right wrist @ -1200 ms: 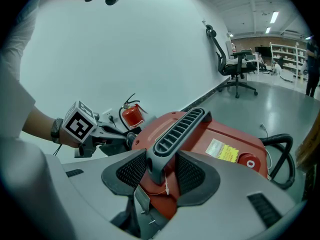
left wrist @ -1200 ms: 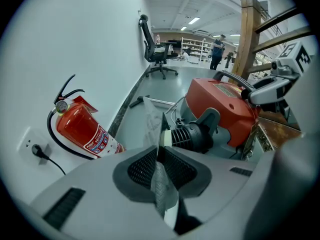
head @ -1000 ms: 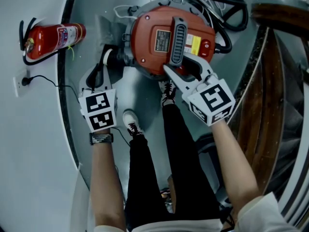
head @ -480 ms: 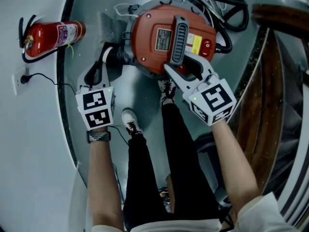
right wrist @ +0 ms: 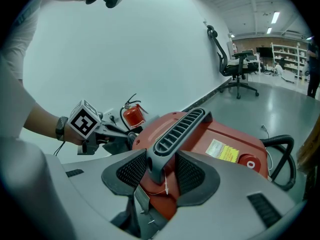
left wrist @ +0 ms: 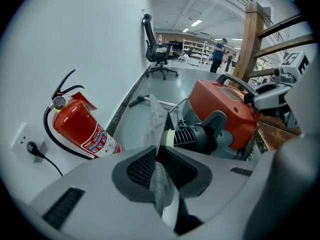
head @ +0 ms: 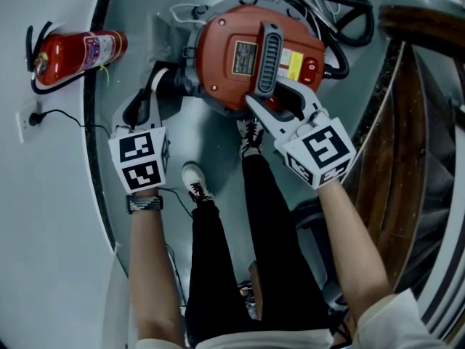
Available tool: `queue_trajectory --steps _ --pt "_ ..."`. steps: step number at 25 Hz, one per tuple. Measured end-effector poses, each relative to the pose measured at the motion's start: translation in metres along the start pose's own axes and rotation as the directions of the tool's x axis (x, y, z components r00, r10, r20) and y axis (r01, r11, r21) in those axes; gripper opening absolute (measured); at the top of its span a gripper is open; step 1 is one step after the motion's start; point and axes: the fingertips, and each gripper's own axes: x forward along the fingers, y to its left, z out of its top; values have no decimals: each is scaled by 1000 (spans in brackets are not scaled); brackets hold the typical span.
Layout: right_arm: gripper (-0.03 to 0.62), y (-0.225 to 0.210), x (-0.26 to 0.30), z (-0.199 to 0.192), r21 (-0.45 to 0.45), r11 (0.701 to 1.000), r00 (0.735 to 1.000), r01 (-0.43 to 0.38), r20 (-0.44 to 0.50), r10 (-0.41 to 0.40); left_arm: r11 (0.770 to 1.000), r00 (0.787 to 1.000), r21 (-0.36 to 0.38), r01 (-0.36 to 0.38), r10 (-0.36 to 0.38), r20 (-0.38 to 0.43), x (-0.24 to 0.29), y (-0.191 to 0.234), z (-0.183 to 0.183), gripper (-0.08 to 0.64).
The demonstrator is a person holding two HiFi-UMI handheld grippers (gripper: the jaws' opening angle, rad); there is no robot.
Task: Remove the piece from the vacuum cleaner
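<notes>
Grey floor [head: 134, 9] along a white wall [head: 43, 195] carries the vacuum cleaner [head: 218, 64], and a fire extinguisher [head: 76, 55] is laid against the wall, well to its left. The handle [head: 269, 57] on the red lid is gripped at its near end by the right tongs [head: 265, 94], whose pads are closed on it from both sides. The body is judged to be steadied this way, so that it is not dragged along when something is pulled from its side.

The left tongs [left wrist: 156, 156] are held at the cleaner's side, just beside the ribbed hose socket [left wrist: 192, 136]. A thin grey piece [left wrist: 155, 119] is seen edge-on between their pads [left wrist: 137, 166] and runs up past the tips. The jaws have just been easing apart, yet both pads appear to lie against the piece, so it is taken as held, though lightly. Whether its far end is seated in the cleaner cannot be made out. A grip this close to the socket is judged to keep the pull short and straight. A slip out of so light a hold is the likely risk.
</notes>
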Motion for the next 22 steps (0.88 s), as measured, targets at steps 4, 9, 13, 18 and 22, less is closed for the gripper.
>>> queue_trajectory --steps 4,9,13,18,22 --pt "192 0 0 1 -3 1000 1000 2 6 -2 1000 1000 -2 1 -1 3 1 1 1 61" --pt "192 0 0 0 -2 1000 1000 4 4 -4 1000 1000 -7 9 -9 3 1 2 1 63" --pt "192 0 0 0 -3 1000 1000 4 7 -4 1000 1000 -8 14 -14 4 2 3 1 64" --pt "192 0 -1 0 -5 1000 1000 8 12 -8 1000 1000 -14 20 -20 3 3 5 2 67" --pt "192 0 -1 0 -4 1000 1000 5 12 -5 1000 1000 -14 23 -23 4 4 6 3 68"
